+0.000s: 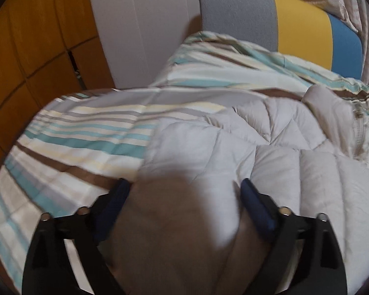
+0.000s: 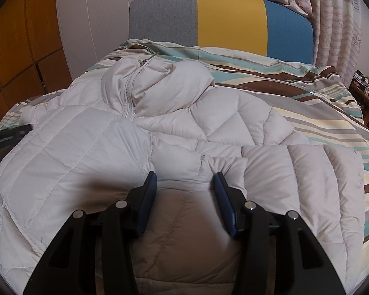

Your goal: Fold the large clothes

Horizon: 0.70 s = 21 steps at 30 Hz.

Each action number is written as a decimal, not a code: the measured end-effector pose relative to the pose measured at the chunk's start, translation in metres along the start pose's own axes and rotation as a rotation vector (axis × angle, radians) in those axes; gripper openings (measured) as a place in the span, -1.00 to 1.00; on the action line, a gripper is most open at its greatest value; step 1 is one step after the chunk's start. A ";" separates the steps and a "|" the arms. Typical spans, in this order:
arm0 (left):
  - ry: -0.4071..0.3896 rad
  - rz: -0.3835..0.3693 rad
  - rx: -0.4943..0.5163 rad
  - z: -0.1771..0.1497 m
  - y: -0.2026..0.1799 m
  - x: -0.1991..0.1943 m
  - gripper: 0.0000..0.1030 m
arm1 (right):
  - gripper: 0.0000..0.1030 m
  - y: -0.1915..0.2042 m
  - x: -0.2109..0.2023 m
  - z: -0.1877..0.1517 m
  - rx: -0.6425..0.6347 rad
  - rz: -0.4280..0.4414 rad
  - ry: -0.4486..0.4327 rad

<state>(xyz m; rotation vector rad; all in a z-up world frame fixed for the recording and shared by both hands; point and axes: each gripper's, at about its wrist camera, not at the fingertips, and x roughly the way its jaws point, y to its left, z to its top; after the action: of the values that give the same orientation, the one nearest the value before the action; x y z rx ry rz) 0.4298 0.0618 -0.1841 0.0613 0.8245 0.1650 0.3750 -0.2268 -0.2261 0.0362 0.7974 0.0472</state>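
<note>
White quilted jacket [image 2: 184, 127] lies on the striped bed [image 2: 319, 113]. Left gripper [image 1: 184, 186] spread wide over its edge, gripping nothing. Right gripper [image 2: 185, 179] pinches a jacket fold.

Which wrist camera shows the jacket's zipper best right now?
The right wrist view. The zipper runs in plain sight down the bunched collar of the white puffer jacket, its metal pull at the top. The left wrist view shows only quilted panels of the jacket, blurred, with no zipper in sight.

Striped bedspread [image 2: 295, 103], tricolour headboard [image 2: 228, 22], curtains [image 2: 337, 24]
</note>
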 end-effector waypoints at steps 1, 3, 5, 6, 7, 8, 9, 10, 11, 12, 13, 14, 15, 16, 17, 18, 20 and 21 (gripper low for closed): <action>-0.018 0.005 -0.010 -0.002 0.003 -0.011 0.81 | -0.06 0.000 0.000 0.000 0.001 0.001 -0.001; -0.061 -0.024 -0.034 -0.007 0.007 -0.038 0.82 | -0.06 0.000 0.000 0.000 -0.001 -0.002 -0.003; -0.099 -0.081 -0.037 -0.014 0.002 -0.057 0.82 | -0.06 0.001 0.000 -0.001 -0.004 -0.005 -0.004; -0.102 -0.098 -0.006 -0.018 -0.008 -0.065 0.82 | -0.06 0.002 0.000 -0.001 -0.005 -0.007 -0.005; -0.094 -0.096 0.035 -0.021 -0.019 -0.067 0.82 | -0.05 0.002 -0.001 -0.001 -0.005 -0.007 -0.005; -0.086 -0.090 0.069 -0.023 -0.028 -0.068 0.82 | -0.05 0.002 -0.001 -0.001 -0.005 -0.007 -0.006; -0.076 -0.071 0.125 -0.026 -0.042 -0.064 0.82 | -0.05 0.002 -0.001 -0.001 -0.005 -0.008 -0.007; -0.070 -0.043 0.167 -0.029 -0.052 -0.058 0.82 | -0.05 0.002 -0.001 -0.001 -0.005 -0.008 -0.007; -0.054 -0.012 0.207 -0.032 -0.060 -0.049 0.82 | -0.05 0.001 -0.001 -0.001 -0.004 -0.007 -0.007; -0.024 -0.001 0.228 -0.034 -0.064 -0.037 0.82 | -0.05 0.001 -0.001 -0.001 -0.004 -0.006 -0.007; 0.000 -0.008 0.231 -0.036 -0.065 -0.027 0.86 | -0.05 0.002 -0.001 -0.001 -0.004 -0.006 -0.007; 0.017 -0.025 0.213 -0.038 -0.063 -0.016 0.91 | -0.05 0.002 -0.001 -0.001 -0.005 -0.008 -0.007; 0.022 -0.041 0.199 -0.040 -0.060 -0.011 0.92 | -0.05 0.002 -0.001 -0.001 -0.007 -0.010 -0.006; 0.029 -0.063 0.179 -0.041 -0.057 -0.006 0.94 | -0.05 0.003 -0.001 -0.001 -0.009 -0.013 -0.006; 0.037 -0.079 0.161 -0.041 -0.055 -0.001 0.94 | -0.04 0.003 0.000 -0.001 -0.011 -0.016 -0.005; 0.040 -0.083 0.156 -0.041 -0.055 0.000 0.94 | -0.04 0.005 0.000 -0.001 -0.014 -0.019 -0.005; 0.040 -0.080 0.159 -0.041 -0.055 0.000 0.94 | -0.04 0.006 0.001 0.000 -0.015 -0.020 -0.002; 0.039 -0.079 0.160 -0.041 -0.056 -0.001 0.94 | -0.04 0.005 0.001 0.001 -0.011 -0.015 0.003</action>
<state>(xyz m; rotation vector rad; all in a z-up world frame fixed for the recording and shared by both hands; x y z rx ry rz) 0.4061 0.0066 -0.2180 0.1757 0.8767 0.0253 0.3762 -0.2219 -0.2262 0.0194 0.8001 0.0376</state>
